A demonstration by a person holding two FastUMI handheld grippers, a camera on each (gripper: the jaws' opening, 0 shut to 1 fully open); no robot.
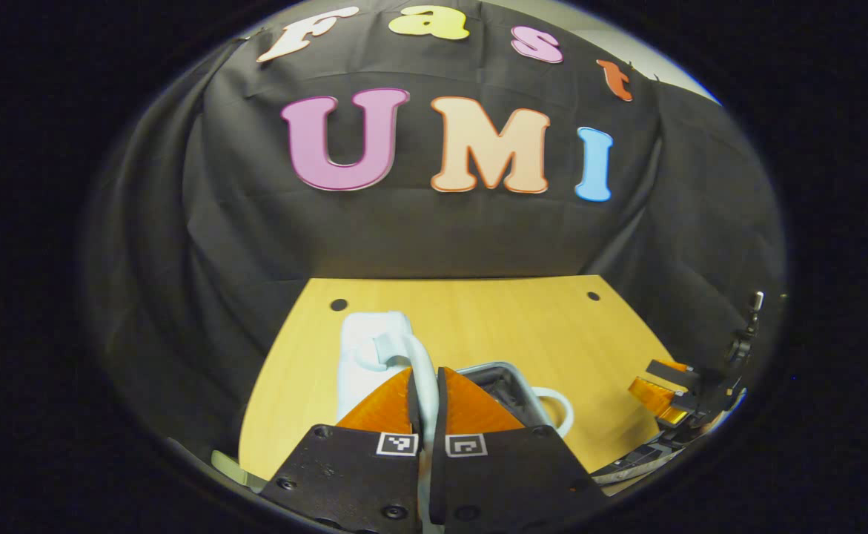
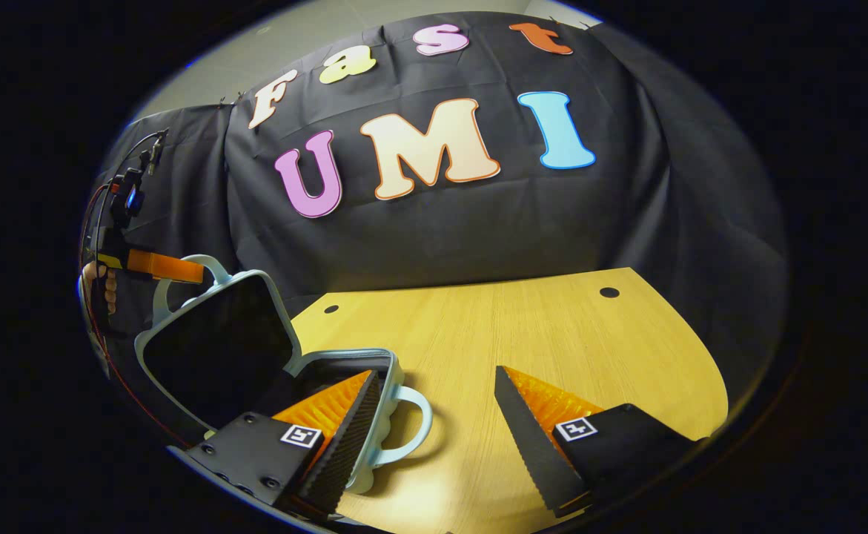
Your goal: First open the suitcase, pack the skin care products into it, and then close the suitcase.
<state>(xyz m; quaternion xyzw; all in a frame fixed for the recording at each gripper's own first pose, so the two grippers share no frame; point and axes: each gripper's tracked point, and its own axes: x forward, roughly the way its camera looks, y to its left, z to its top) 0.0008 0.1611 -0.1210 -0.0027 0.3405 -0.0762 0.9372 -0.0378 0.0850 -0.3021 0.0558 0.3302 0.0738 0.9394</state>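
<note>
The pale blue suitcase stands partly open on the wooden table [image 2: 552,334]. Its lid [image 2: 211,348] is tilted up, dark lining facing the right gripper view, above the base [image 2: 345,360]. My left gripper [image 1: 426,374] is shut on the lid's handle [image 1: 417,356]; in the right gripper view it shows as the left gripper [image 2: 159,265] clamped on that handle [image 2: 207,263] at the lid's top. My right gripper [image 2: 435,372] is open, low over the table, with one finger over the base's front edge and the base handle [image 2: 411,423] between its fingers, untouched.
A hand [image 2: 104,285] holds the left gripper at the far left. The right gripper [image 1: 671,393] appears at the right edge of the left gripper view. Bare table stretches behind and to the right of the suitcase, up to the black cloth wall.
</note>
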